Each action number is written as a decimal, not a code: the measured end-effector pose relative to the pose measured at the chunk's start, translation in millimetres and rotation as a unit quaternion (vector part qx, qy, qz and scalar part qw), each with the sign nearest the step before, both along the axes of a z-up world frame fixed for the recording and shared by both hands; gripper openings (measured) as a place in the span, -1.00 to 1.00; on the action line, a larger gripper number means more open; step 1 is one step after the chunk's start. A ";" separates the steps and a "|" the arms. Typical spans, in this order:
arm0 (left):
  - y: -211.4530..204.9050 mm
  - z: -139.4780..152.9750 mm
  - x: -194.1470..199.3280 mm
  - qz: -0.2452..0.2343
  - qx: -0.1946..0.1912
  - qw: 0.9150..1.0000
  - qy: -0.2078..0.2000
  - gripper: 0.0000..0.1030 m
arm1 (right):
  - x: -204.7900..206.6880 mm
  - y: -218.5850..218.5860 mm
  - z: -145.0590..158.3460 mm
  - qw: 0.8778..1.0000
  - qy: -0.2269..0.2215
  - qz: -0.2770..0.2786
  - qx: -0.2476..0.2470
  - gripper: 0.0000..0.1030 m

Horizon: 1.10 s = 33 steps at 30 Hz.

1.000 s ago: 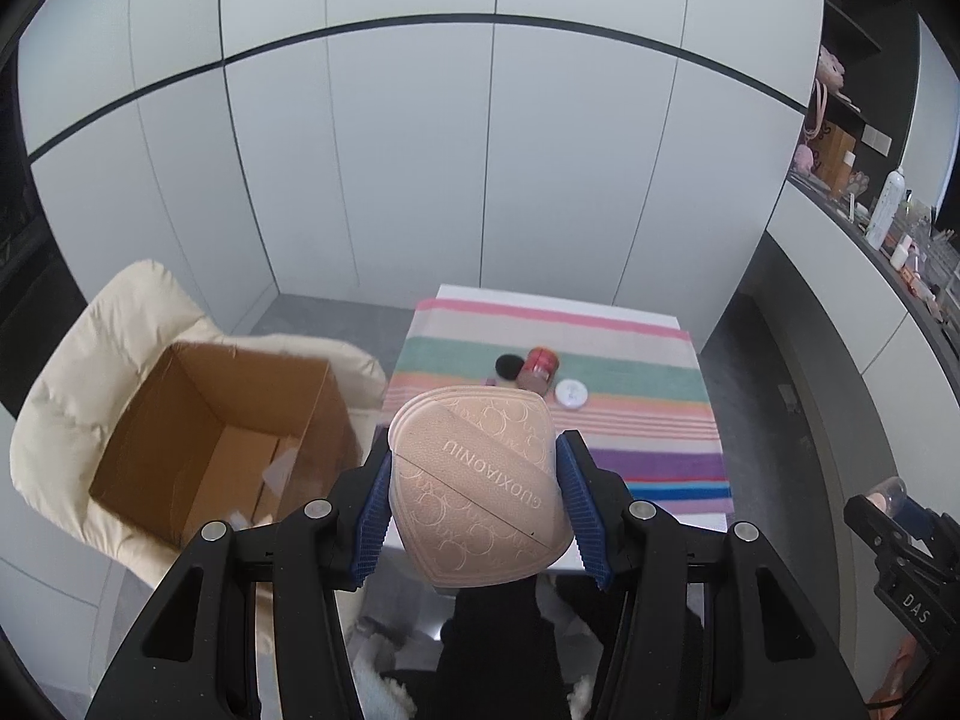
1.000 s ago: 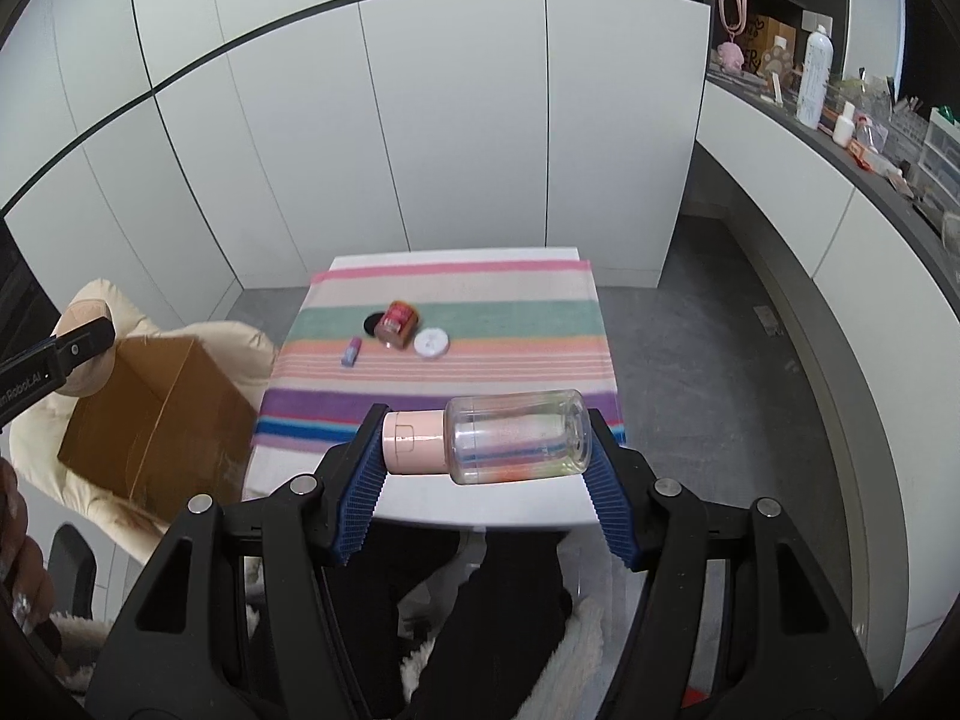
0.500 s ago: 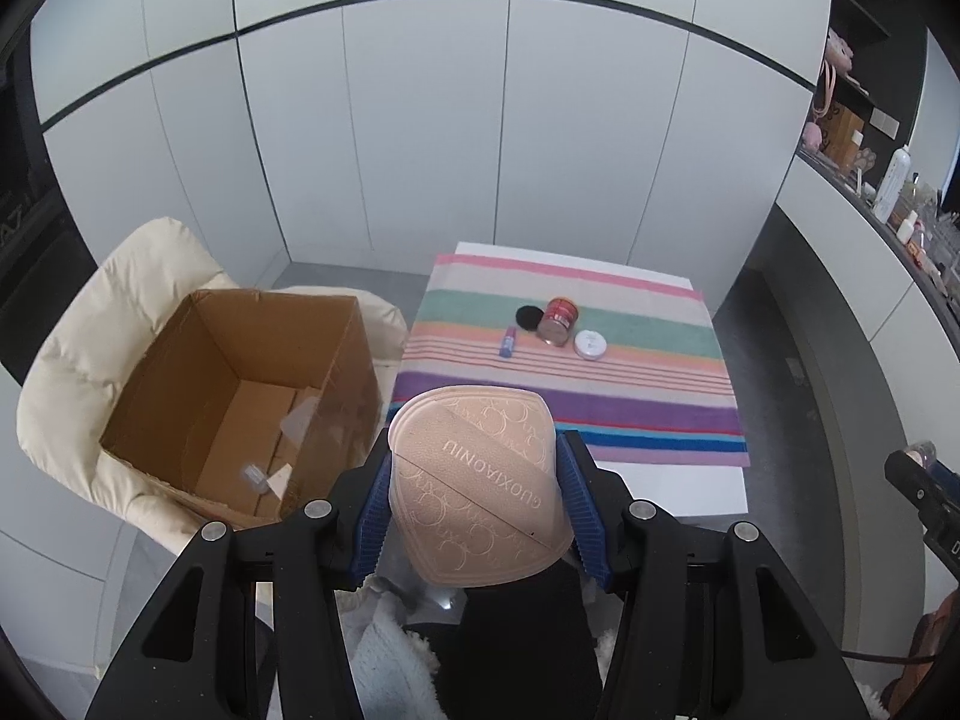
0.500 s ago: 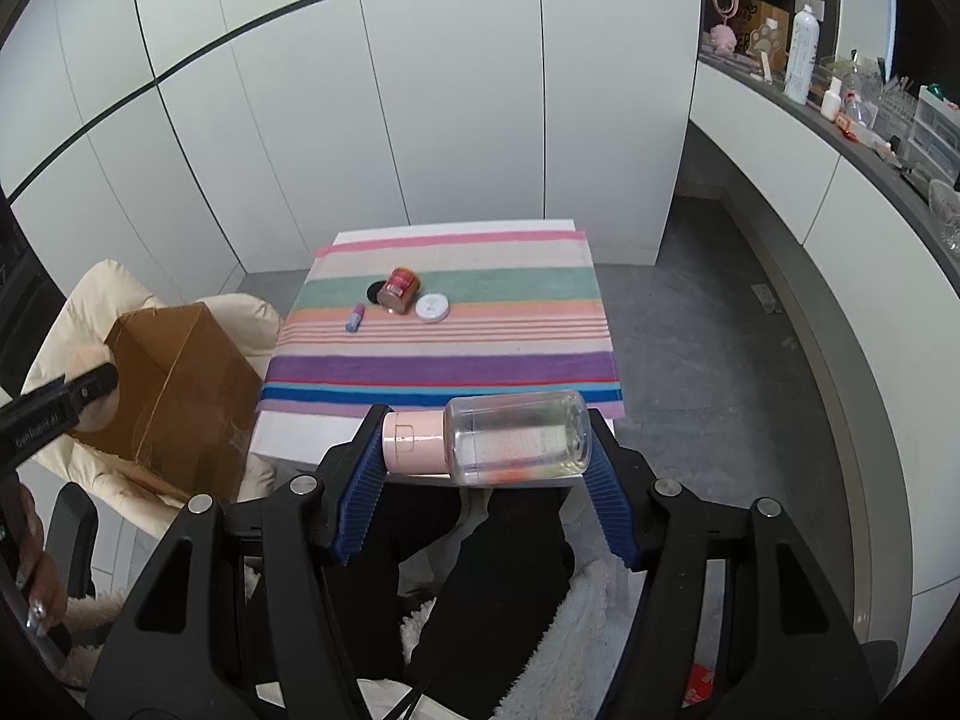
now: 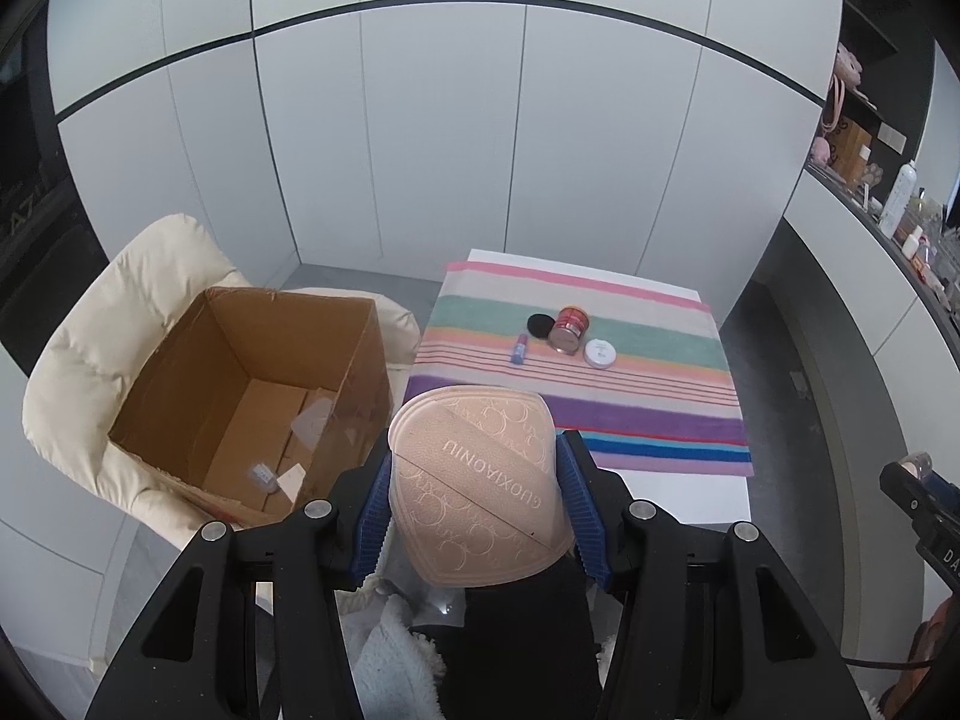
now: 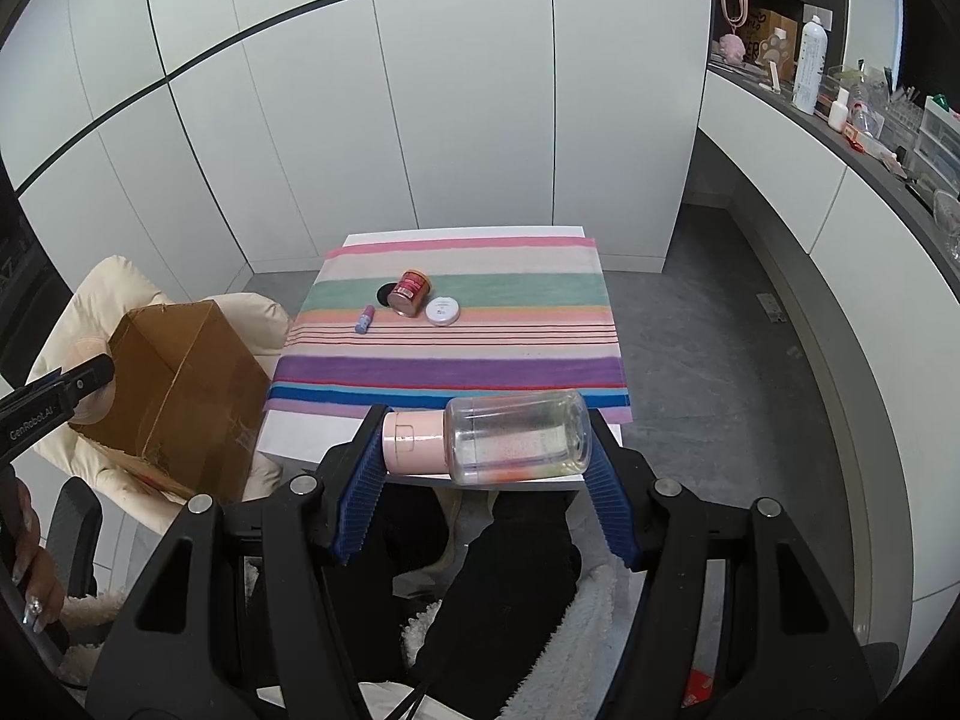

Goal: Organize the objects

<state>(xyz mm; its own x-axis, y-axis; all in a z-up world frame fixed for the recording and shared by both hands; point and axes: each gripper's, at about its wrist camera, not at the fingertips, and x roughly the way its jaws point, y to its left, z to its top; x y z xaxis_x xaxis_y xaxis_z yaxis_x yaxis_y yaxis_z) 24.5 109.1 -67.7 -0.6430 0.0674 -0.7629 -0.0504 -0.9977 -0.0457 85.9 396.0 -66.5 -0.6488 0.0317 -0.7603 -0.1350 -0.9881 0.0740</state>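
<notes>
Tan embossed pouch (image 5: pixel 477 486) and clear pink-capped bottle (image 6: pixel 487 443), both airborne.

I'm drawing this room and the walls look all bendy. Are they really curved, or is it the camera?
It's the camera. In the left wrist view the cupboard wall bows like a dome and black corners ring the picture; the right wrist view bends the counter the same way. Both are sharp and evenly lit: the lettering on the pink pouch reads clearly.
</notes>
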 end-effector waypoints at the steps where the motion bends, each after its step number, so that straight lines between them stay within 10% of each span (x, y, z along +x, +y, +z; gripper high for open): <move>1: 0.2 0.5 0.6 0.001 0.000 1.000 0.000 0.04 | -0.4 -0.9 0.0 1.000 -0.001 0.001 0.000 0.25; 21: -74.7 -3.4 18.3 0.092 0.005 0.996 -0.005 0.04 | -26.2 -64.4 -3.0 0.996 0.001 0.089 0.001 0.25; 33: -170.3 -10.3 60.6 0.214 0.007 0.977 -0.014 0.04 | -48.9 -179.6 -11.7 0.973 -0.007 0.229 0.002 0.25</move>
<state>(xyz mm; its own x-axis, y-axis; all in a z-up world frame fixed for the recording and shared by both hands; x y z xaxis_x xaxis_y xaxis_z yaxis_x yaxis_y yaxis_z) 85.1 -61.3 -78.0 -0.5929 -0.1921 -0.7820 0.3719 -0.9267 -0.0543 36.9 216.4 -78.3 -0.5851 -0.2553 -0.7697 0.3180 -0.9454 0.0719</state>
